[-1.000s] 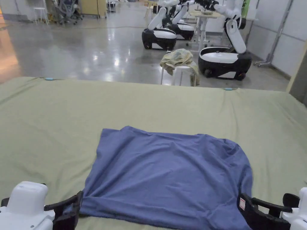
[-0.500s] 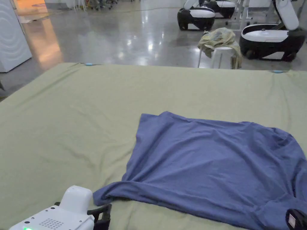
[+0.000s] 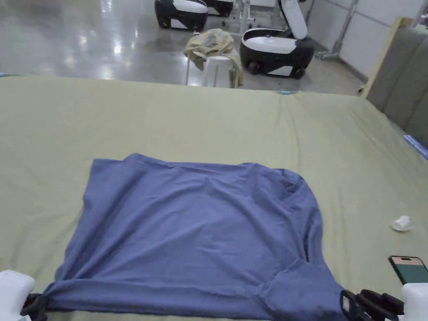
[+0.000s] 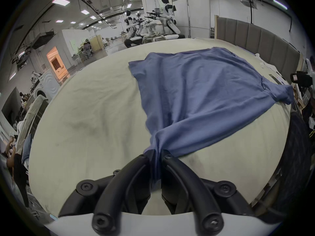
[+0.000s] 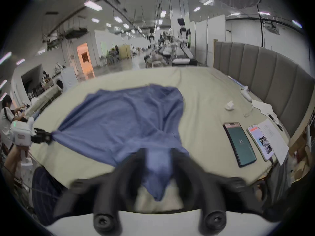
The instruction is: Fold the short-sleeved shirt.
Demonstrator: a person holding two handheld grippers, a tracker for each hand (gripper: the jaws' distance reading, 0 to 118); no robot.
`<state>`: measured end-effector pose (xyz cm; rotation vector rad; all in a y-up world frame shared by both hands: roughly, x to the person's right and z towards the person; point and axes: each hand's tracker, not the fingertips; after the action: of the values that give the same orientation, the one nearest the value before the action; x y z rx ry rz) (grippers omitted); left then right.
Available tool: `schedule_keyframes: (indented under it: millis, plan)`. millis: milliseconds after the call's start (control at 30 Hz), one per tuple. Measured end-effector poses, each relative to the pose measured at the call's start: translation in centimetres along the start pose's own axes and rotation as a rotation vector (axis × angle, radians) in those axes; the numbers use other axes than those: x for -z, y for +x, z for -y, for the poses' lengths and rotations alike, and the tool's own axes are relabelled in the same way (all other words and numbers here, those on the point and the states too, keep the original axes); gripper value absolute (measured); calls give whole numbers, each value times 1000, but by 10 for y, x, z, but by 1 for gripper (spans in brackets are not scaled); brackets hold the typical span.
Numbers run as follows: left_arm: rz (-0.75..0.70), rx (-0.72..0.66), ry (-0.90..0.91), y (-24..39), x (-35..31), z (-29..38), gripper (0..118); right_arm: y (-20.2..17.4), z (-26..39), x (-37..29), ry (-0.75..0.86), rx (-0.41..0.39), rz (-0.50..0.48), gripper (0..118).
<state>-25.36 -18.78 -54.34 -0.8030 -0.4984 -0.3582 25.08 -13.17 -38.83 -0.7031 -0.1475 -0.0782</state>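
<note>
While the green sheet point(image 3: 209, 121) bears it, the blue shirt point(image 3: 196, 234) lies spread, each near corner pinched by the left gripper point(image 4: 157, 152) and right gripper point(image 5: 157, 152); no writing is legible.

Matt blue cloth shirt point(image 3: 196, 234) on matt green sheet point(image 3: 167, 121); glossy floor point(image 3: 83, 37).

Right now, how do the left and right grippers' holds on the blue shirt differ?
The left gripper pinches a bunched near corner of the blue shirt, jaws nearly together. The right gripper stands wider, cloth hanging between its jaws; that view is blurred, so its grip is uncertain. Both sit at the shirt's near edge.
</note>
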Motion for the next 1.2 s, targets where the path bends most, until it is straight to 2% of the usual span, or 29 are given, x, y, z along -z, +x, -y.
schedule_keyframes:
  millis: [67, 100, 133, 200, 233, 267, 300, 333, 433, 533, 633, 733, 800, 900, 933, 967, 1000, 1033, 1067, 1100, 1133, 1167, 1200]
  plan:
    - [-2, 8, -14, 4, -5, -3, 8, 3, 4, 11, -115, -30, -13, 98]
    - [-15, -3, 3, 5, -8, -4, 8, 2, 7, 16, -162, -52, -22, 118]
    - [-1, -18, 5, 4, -10, -4, 8, 3, 9, 19, -135, -75, -40, 115]
    - [12, -44, 14, 3, -13, -6, 8, -3, 12, 36, -194, -130, 6, 114]
    - [13, -44, 21, 2, -14, -6, 8, -5, 13, 42, -196, -145, 10, 110]
    - [13, -46, 22, 1, -13, -7, 8, -5, 12, 46, -184, -136, 10, 96]
    - [11, -52, 14, -1, -11, -8, 8, -5, 10, 50, -198, -141, 37, 33]
    - [11, -51, 7, -2, -11, -8, 8, -8, 8, 52, -195, -132, 44, 5]
    - [-58, -2, 42, 2, -26, -17, 8, -2, -10, 26, -93, -17, -69, 5]
    - [-86, -5, 89, -1, -42, -51, 8, -9, -48, 6, -6, -74, -40, 5]
    - [-82, -27, 128, -16, -35, -95, 8, -5, -92, 15, 49, -58, -42, 5]
    - [-54, -54, 126, -34, -2, -143, 8, 6, -131, 60, 37, -46, -44, 5]
    - [-35, -84, 50, -43, 41, -175, 8, 14, -152, 111, -84, 15, -65, 6]
    - [-13, -202, -103, -60, 109, -198, 8, 19, -165, 181, -195, 80, -49, 7]
    - [-16, -237, -149, -63, 127, -199, 8, 22, -165, 199, -230, 92, -36, 9]
    - [-18, -252, -170, -66, 136, -198, 9, 25, -164, 212, -255, 87, -17, 22]
    - [-2, -235, -164, -67, 140, -195, 10, 28, -158, 221, -227, 65, -14, 22]
    - [2, -228, -156, -64, 137, -192, 12, 30, -153, 220, -173, 22, -41, 30]
    - [1, -226, -151, -60, 127, -188, 17, 29, -152, 218, -186, -20, -23, 40]
    - [3, -209, -89, -54, 111, -184, 49, 26, -151, 209, -200, -41, 2, 99]
    - [5, -193, -4, -46, 89, -175, 77, 24, -147, 190, -105, -38, -31, 117]
    - [0, -182, 103, -36, 63, -164, 83, 21, -143, 166, 30, -32, -76, 118]
    - [-11, -174, 212, -22, 39, -152, 82, 14, -136, 144, 100, -19, -76, 116]
